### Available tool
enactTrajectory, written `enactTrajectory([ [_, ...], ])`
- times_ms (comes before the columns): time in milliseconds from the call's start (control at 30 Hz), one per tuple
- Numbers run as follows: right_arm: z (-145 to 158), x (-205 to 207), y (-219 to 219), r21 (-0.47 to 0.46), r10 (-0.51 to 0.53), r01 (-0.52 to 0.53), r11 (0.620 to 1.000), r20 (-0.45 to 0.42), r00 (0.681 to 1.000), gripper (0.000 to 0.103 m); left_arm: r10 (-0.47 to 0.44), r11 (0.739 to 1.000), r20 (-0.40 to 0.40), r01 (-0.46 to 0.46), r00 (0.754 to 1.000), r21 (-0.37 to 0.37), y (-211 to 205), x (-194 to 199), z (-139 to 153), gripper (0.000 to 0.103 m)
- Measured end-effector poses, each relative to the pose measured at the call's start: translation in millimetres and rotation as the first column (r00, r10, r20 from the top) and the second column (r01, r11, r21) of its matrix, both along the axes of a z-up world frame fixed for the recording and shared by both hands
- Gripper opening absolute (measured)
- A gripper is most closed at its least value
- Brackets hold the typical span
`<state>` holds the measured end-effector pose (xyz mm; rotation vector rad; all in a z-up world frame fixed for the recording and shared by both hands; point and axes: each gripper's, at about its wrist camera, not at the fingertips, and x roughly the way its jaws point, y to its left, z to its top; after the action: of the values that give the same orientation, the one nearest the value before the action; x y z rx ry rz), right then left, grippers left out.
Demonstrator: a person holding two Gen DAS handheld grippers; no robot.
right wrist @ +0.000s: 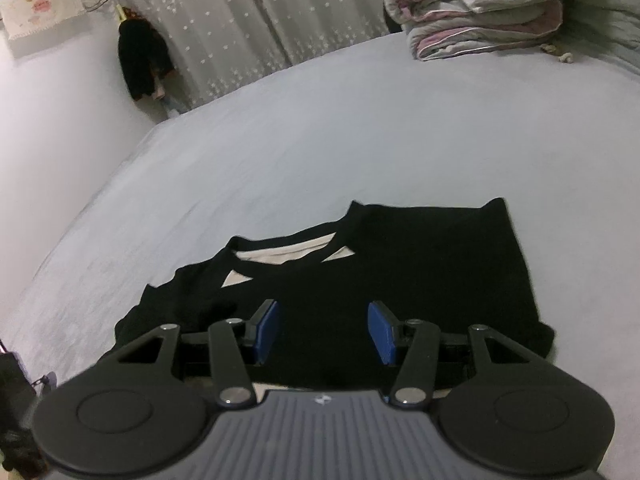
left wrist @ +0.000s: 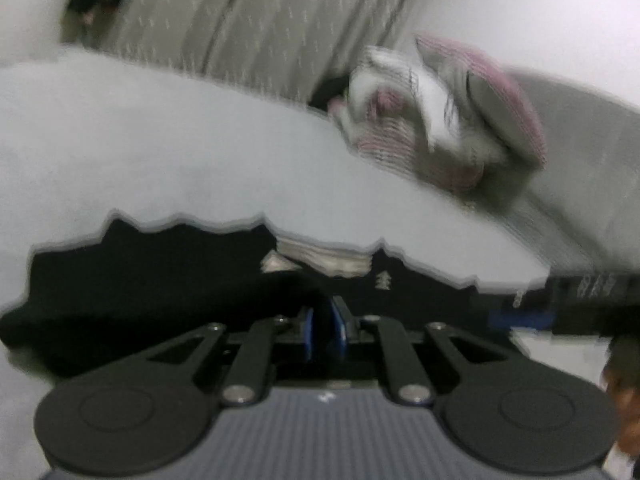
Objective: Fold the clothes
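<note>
A black shirt (right wrist: 400, 272) lies flat on the pale bed sheet (right wrist: 320, 140), its neckline showing a white inner layer. My right gripper (right wrist: 324, 330) hovers over the shirt's near part. Its blue pads (right wrist: 266, 330) stand well apart with nothing pinched between them. In the blurred left wrist view the same shirt (left wrist: 160, 280) lies just ahead of my left gripper (left wrist: 323, 330). Its blue pads are nearly together; I cannot make out whether any cloth is caught in the narrow dark gap. At that view's right edge the right gripper (left wrist: 576, 304) and a hand (left wrist: 624, 400) show.
A pile of folded grey and pink bedding (right wrist: 480, 12) sits at the far right of the bed, seen also in the left wrist view as bedding (left wrist: 440, 120). A patterned curtain (right wrist: 240, 20) hangs behind. A dark item (right wrist: 142, 64) hangs on the wall at the left.
</note>
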<state>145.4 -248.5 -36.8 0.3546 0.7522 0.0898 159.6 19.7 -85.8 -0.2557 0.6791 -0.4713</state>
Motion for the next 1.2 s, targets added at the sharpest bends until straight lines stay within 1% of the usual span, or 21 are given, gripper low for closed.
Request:
enactTrajectory([
  [67, -1.7, 2.4, 6.0, 0.000, 0.021, -0.021, 1.000, -0.005, 1.000, 0.050, -0.012, 1.000, -0.008, 0.012, 1.000, 0.021, -3.5, 0.0, -9.7, 0.016],
  [100, -2.3, 3.5, 9.1, 0.000, 0.031, -0.031, 1.000, -0.006, 1.000, 0.050, -0.018, 1.000, -0.010, 0.019, 1.000, 0.015, -1.8, -1.9, -8.1, 0.022],
  [133, -2.9, 4.6, 12.1, 0.001, 0.041, -0.041, 0.999, -0.008, 0.999, 0.050, -0.025, 1.000, -0.012, 0.025, 1.000, 0.008, 0.4, -3.9, -5.7, 0.032],
  [233, -3.2, 6.7, 20.9, 0.000, 0.070, -0.070, 0.998, -0.005, 0.998, 0.050, -0.052, 0.998, -0.003, 0.052, 0.999, -0.031, 9.6, -15.6, 12.6, 0.049],
  [300, -3.3, 8.0, 26.7, 0.000, 0.089, -0.089, 0.996, -0.004, 0.996, 0.050, -0.061, 0.997, 0.007, 0.061, 0.998, -0.044, 20.6, -25.6, 26.2, 0.054],
  [433, -5.0, 10.7, 40.0, 0.007, 0.112, -0.112, 0.994, -0.006, 0.994, 0.050, 0.011, 0.999, 0.012, -0.011, 1.000, -0.044, 54.0, -36.7, 46.0, 0.056],
  [533, -5.3, 11.1, 55.2, 0.003, 0.150, -0.150, 0.989, -0.003, 0.989, 0.050, 0.102, 0.994, -0.005, -0.102, 0.995, -0.046, 82.7, -38.3, 52.5, 0.058],
  [667, -5.3, 11.6, 84.1, -0.051, 0.217, -0.217, 0.975, -0.003, 0.976, 0.050, 0.229, 0.972, -0.038, -0.230, 0.973, -0.037, 119.2, -35.0, 57.1, 0.060],
  [767, -7.5, 12.0, 106.7, -0.086, 0.268, -0.267, 0.960, -0.008, 0.963, 0.050, 0.309, 0.951, -0.090, -0.309, 0.947, 0.016, 140.9, -31.9, 53.9, 0.062],
  [833, -8.8, 12.4, 124.5, -0.120, 0.310, -0.309, 0.943, -0.016, 0.951, 0.050, 0.360, 0.933, -0.135, -0.357, 0.923, 0.050, 158.0, -30.8, 50.4, 0.065],
  [933, -9.9, 10.5, 153.2, -0.180, 0.366, -0.363, 0.914, -0.021, 0.930, 0.051, 0.420, 0.908, -0.188, -0.411, 0.888, 0.086, 182.3, -29.5, 43.3, 0.066],
  [1000, -10.4, 9.5, 172.3, -0.214, 0.400, -0.395, 0.893, -0.019, 0.916, 0.051, 0.438, 0.899, -0.222, -0.431, 0.871, 0.084, 197.9, -29.2, 39.1, 0.066],
  [1067, -11.2, 8.3, 192.7, -0.250, 0.438, -0.427, 0.869, -0.014, 0.899, 0.051, 0.447, 0.894, -0.246, -0.440, 0.860, 0.085, 207.1, -28.7, 34.7, 0.066],
  [1200, -18.3, 10.7, 232.4, -0.336, 0.502, -0.478, 0.812, -0.017, 0.864, 0.051, 0.448, 0.893, -0.269, -0.441, 0.853, 0.089, 215.6, -30.5, 30.2, 0.066],
])
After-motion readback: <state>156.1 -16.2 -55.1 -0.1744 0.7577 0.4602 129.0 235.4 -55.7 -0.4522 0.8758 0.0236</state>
